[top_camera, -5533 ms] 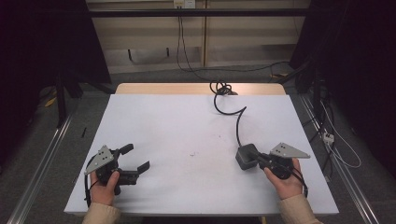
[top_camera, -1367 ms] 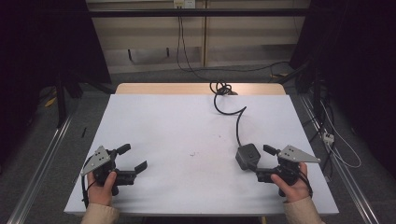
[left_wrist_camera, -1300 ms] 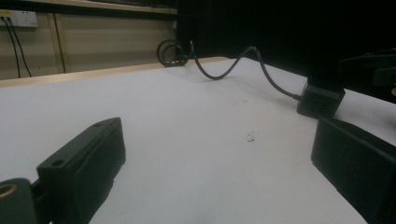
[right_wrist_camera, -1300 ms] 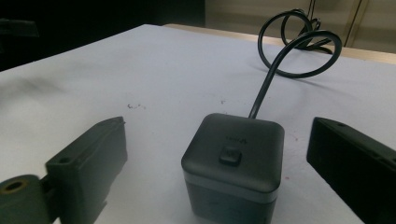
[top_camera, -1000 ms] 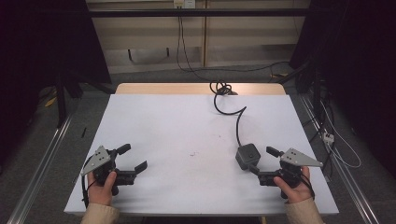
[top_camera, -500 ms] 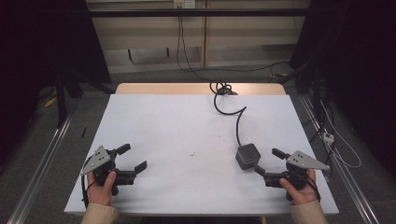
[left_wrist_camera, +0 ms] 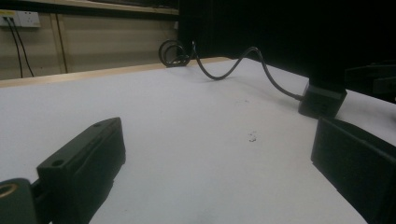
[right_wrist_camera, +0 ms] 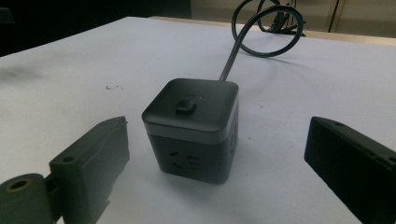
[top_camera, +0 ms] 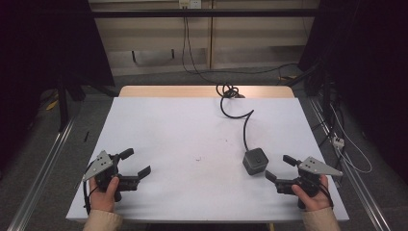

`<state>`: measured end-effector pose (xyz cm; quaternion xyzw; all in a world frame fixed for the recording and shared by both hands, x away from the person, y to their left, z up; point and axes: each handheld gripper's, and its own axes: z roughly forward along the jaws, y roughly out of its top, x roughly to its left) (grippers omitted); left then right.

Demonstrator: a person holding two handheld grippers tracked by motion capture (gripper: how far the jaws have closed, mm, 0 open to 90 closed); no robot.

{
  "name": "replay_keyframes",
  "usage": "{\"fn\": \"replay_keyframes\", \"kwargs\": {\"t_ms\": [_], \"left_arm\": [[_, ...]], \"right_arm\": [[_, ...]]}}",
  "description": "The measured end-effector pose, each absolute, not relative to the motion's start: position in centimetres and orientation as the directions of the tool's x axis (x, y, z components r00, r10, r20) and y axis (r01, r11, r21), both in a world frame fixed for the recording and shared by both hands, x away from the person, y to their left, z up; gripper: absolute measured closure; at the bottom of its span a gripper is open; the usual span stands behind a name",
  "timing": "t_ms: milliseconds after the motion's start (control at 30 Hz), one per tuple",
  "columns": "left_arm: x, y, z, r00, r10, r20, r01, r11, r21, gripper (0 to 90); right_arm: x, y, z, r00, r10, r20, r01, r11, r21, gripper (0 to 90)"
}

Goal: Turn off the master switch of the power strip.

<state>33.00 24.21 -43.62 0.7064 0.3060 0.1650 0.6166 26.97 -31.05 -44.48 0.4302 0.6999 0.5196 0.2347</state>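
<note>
The right gripper (top_camera: pixel 279 169) sits low near the tabletop's front right corner with its jaws spread wide and nothing between them. Just ahead of it, apart from both jaws, is the cube power strip (right_wrist_camera: pixel 191 128), a dark grey block with a button on top and sockets in its side. Its cable (top_camera: pixel 239 113) snakes off toward the far edge and ends in a coil there.

The left gripper (top_camera: pixel 135 163) is parked near the front left corner, jaws also apart, holding nothing, well away from the cube.

Progress-wise, I'd say the cube is standing upright on the table and not gripped by anything, so whatever handling is meant for it looks either not started or already let go (can't tell which from this). If a grab is coming, the right gripper is lined up for it.

The tabletop (top_camera: pixel 168 130) is plain white with a couple of tiny dark specks near the middle, and a wooden strip along the far edge. The room is dim, with a beige wall behind, wall sockets with leads hanging down, dark curtains at the sides and metal rails on the floor.
</note>
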Motion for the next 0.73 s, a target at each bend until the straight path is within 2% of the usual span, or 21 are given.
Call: {"fn": "replay_keyframes", "kwargs": {"t_ms": [733], "left_arm": [[33.12,24.12,-43.69,0.759,0.636,-0.142,0.232,-0.060,0.971,2.8]], "right_arm": [[26.98,-31.50,-45.04,-0.514,0.847,0.133,0.391,0.094,0.915,7.3]]}}
